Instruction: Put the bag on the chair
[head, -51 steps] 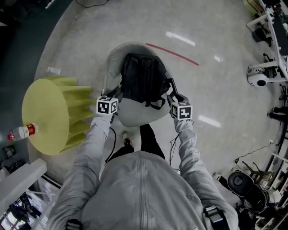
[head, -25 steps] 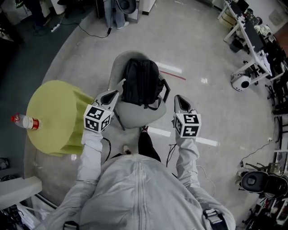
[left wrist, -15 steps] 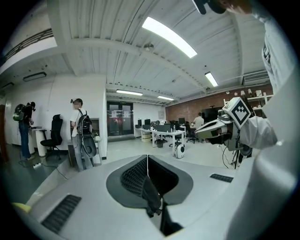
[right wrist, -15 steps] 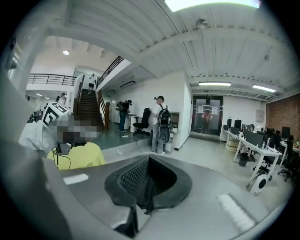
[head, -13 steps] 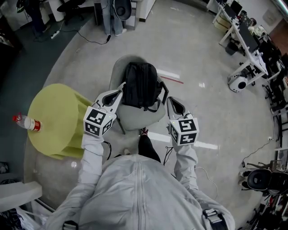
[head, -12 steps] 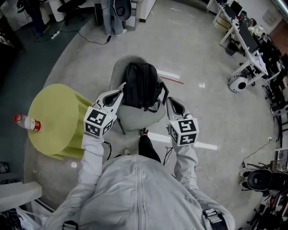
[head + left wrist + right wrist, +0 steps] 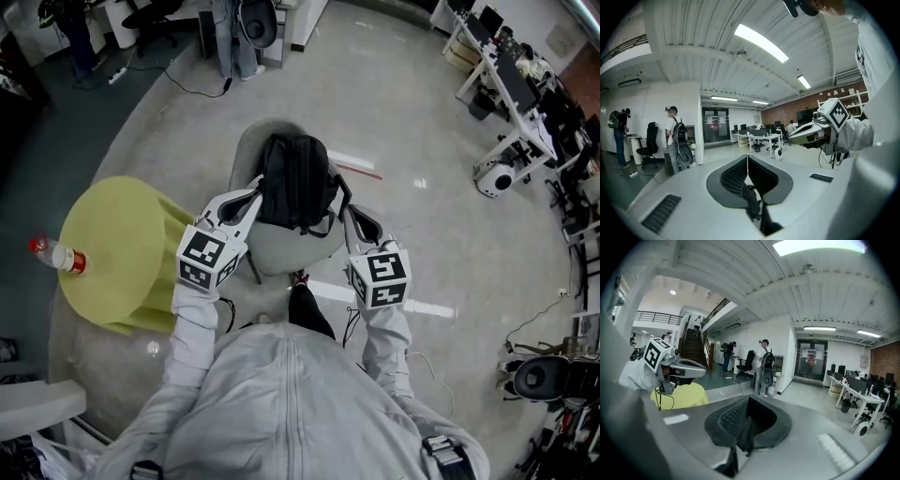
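Observation:
A black backpack (image 7: 296, 180) stands upright on the seat of a light grey shell chair (image 7: 281, 247), leaning on its backrest. My left gripper (image 7: 253, 192) hovers just off the bag's left side and my right gripper (image 7: 347, 213) off its right side, both apart from it. Each is shut with nothing between the jaws. The left gripper view looks up across the room over its own shut left gripper (image 7: 747, 161) and catches the right gripper (image 7: 808, 134) in the air. In the right gripper view, the shut right gripper (image 7: 748, 405) points at the far wall, with the left gripper (image 7: 679, 366) at left.
A round yellow table (image 7: 112, 246) stands left of the chair with a red-capped bottle (image 7: 56, 255) on it. Desks and a white round device (image 7: 494, 178) fill the right edge. A cable (image 7: 202, 89) runs across the floor. A person with a backpack (image 7: 675, 136) stands far off.
Both grippers have drawn back from the bag's sides toward my body and risen. The head view has pulled up and shows more floor. The bag stays on the chair.

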Action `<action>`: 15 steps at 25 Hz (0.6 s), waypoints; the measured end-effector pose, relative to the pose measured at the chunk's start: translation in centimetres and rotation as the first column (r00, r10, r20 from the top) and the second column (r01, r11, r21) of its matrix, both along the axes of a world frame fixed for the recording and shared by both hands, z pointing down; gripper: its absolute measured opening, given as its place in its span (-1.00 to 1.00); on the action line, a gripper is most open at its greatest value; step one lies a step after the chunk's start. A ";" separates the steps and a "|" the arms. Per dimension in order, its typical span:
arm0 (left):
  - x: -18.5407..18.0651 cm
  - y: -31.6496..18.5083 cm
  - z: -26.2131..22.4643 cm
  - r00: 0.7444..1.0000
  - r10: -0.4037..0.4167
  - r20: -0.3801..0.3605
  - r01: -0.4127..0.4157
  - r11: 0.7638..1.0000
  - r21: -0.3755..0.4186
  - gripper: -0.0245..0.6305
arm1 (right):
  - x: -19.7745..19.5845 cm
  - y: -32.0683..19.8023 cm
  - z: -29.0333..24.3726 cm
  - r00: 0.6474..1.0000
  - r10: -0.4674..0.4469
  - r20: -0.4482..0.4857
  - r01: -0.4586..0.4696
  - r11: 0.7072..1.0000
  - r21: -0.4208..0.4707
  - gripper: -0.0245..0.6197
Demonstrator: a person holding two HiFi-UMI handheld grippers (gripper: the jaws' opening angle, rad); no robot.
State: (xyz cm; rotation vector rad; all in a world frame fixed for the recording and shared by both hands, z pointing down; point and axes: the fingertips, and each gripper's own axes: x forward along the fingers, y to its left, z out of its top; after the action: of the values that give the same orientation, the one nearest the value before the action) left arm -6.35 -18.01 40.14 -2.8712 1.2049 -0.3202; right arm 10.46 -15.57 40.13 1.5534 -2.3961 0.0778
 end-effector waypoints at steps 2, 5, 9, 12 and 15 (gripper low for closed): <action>0.2 0.2 0.2 1.000 -0.002 -0.003 0.002 1.000 -0.008 -0.89 | 0.1 0.3 -0.1 1.000 -0.004 0.013 0.004 1.000 0.001 -0.90; 0.4 0.7 0.1 1.000 -0.004 -0.011 0.004 1.000 -0.012 -0.89 | 0.3 0.6 -0.3 1.000 -0.006 0.026 0.006 1.000 0.004 -0.90; -0.1 0.4 0.0 1.000 -0.003 -0.005 0.003 1.000 -0.015 -0.89 | -0.3 0.3 -0.6 0.999 -0.010 0.032 0.010 1.000 0.001 -0.90; 0.0 0.6 0.1 1.000 -0.004 0.001 0.004 1.000 -0.023 -0.89 | -0.3 0.4 -1.0 1.000 -0.010 0.030 0.010 1.000 0.005 -0.90; 0.8 0.8 0.7 1.000 -0.003 0.002 0.003 1.000 -0.024 -0.89 | 0.6 0.6 -0.4 1.000 -0.010 0.023 0.009 1.000 0.010 -0.90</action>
State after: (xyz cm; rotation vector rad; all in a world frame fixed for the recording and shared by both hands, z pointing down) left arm -5.52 -17.16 40.87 -2.8893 1.2139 -0.3394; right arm 11.01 -15.01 39.69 1.5536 -2.4252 0.0832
